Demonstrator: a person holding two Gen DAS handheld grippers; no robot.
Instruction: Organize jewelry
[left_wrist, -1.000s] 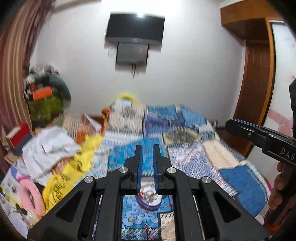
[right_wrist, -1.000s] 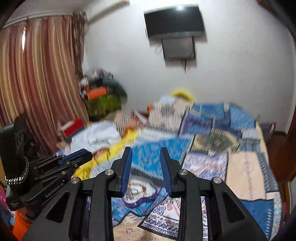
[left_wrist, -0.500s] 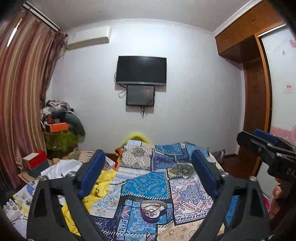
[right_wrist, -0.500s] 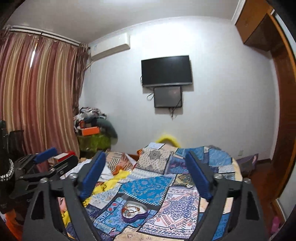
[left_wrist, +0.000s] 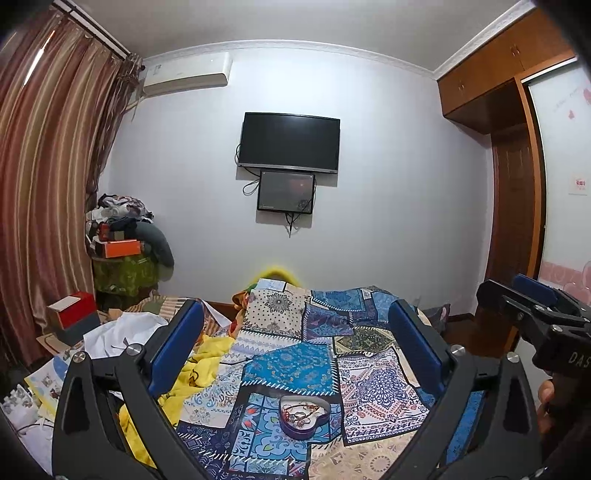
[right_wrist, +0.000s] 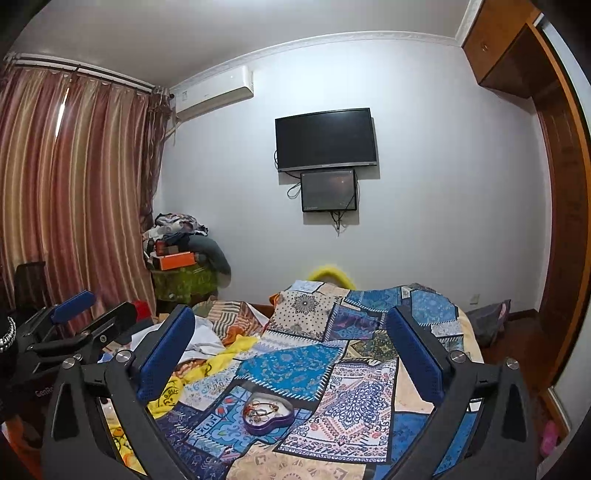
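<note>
A purple heart-shaped box (left_wrist: 304, 416) lies on the patchwork bedspread (left_wrist: 291, 365) with a tangle of bracelets (left_wrist: 298, 410) inside. It also shows in the right wrist view (right_wrist: 268, 412). My left gripper (left_wrist: 295, 350) is wide open and empty, held above and behind the box. My right gripper (right_wrist: 291, 350) is also wide open and empty, at a similar height. The right gripper shows at the right edge of the left wrist view (left_wrist: 532, 306); the left gripper shows at the left edge of the right wrist view (right_wrist: 77, 317).
Yellow cloth (left_wrist: 207, 365), white cloth (left_wrist: 122, 332) and papers lie on the bed's left side. A red box (left_wrist: 72, 314) and a clothes pile (left_wrist: 122, 236) stand by the curtain. A TV (left_wrist: 290, 142) hangs on the far wall; a wooden wardrobe (left_wrist: 517, 206) stands at right.
Both grippers opened from nearly shut to wide open and rose back from the box, so the views tilted up to the wall. The box stays on the bed.
</note>
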